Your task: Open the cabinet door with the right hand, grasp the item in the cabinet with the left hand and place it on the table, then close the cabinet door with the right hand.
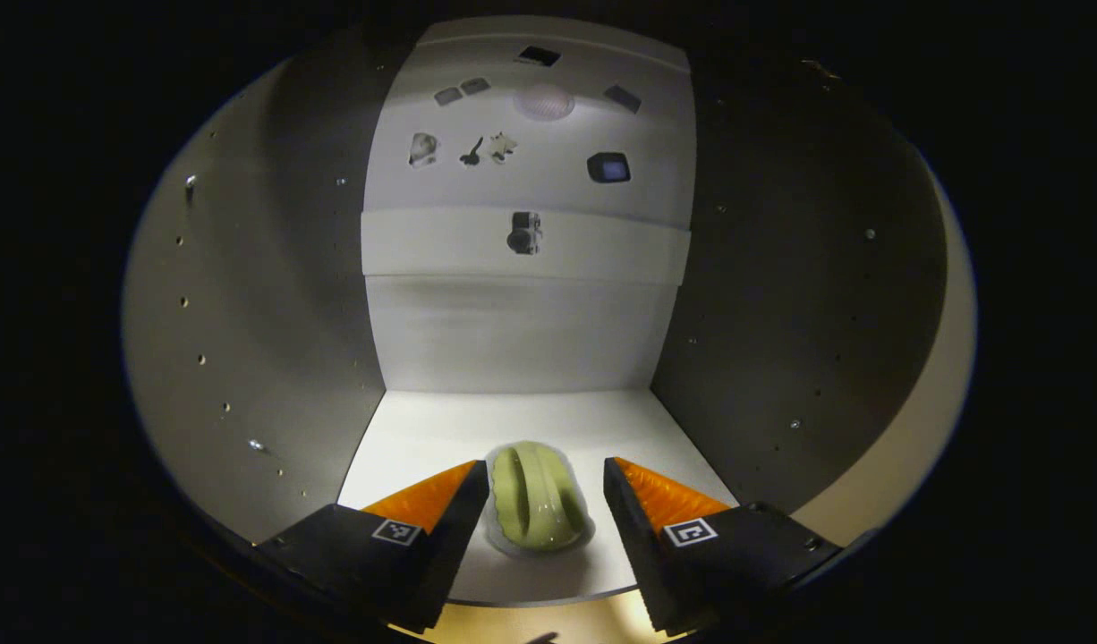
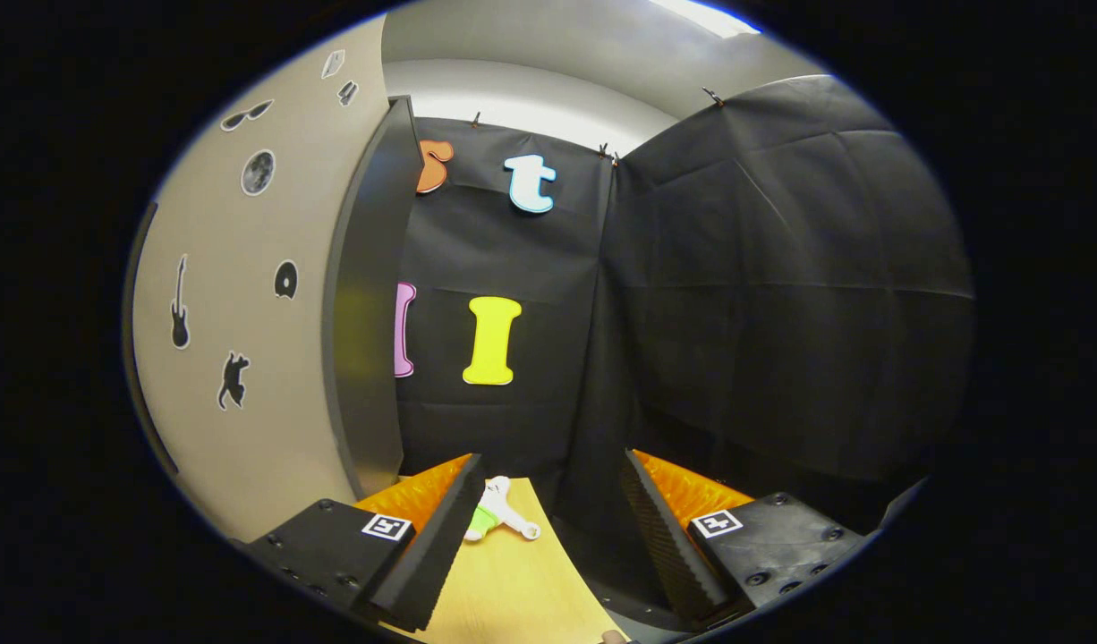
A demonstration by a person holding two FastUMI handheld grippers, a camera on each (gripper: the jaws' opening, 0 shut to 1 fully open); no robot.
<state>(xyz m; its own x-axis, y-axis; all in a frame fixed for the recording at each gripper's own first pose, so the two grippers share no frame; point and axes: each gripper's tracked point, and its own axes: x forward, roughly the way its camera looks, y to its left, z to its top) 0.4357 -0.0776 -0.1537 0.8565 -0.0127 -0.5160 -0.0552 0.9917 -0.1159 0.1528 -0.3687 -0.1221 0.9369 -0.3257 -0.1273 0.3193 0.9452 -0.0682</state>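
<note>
With its fingers spread wide, the left gripper point(image 1: 547, 487) flanks a green ridged item point(image 1: 537, 497) on the cabinet shelf point(image 1: 423, 429), lower centre; the right gripper point(image 2: 548, 501), equally wide, faces the open cabinet door point(image 2: 244, 340) at left.

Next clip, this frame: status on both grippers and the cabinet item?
Left gripper open, straddling the pale green ridged item on the white cabinet shelf, not clamped. Right gripper open, holding nothing. Nothing blocking.

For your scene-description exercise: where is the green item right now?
In the left gripper view, the green item lies on the cabinet shelf, between the open left gripper's fingers.
</note>
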